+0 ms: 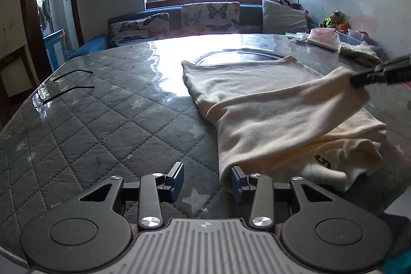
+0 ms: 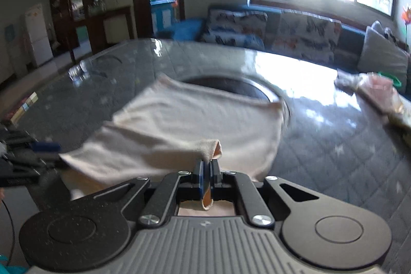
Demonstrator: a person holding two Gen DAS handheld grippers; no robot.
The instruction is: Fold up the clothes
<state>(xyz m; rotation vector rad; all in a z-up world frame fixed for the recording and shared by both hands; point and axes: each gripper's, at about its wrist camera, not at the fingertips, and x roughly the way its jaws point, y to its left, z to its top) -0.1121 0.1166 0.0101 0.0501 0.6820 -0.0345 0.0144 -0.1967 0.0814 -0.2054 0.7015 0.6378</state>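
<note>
A cream shirt [image 1: 269, 104] lies partly folded on the grey quilted table [image 1: 102, 125]. My left gripper [image 1: 207, 180] is open and empty at the table's near edge, its right finger beside the shirt's near corner. My right gripper [image 2: 207, 166] is shut on a cream sleeve cuff [image 2: 209, 149] and holds it lifted over the shirt [image 2: 185, 114]. In the left wrist view the right gripper [image 1: 359, 80] shows at the right, pulling the sleeve up. The left gripper [image 2: 38, 148] shows at the left edge of the right wrist view.
Eyeglasses [image 1: 59, 89] lie at the table's left edge. A round dark inset [image 1: 239, 57] sits in the table's middle behind the shirt. Plastic bags and bundles [image 1: 334, 40] lie at the far right. A sofa with butterfly cushions [image 1: 205, 17] stands behind the table.
</note>
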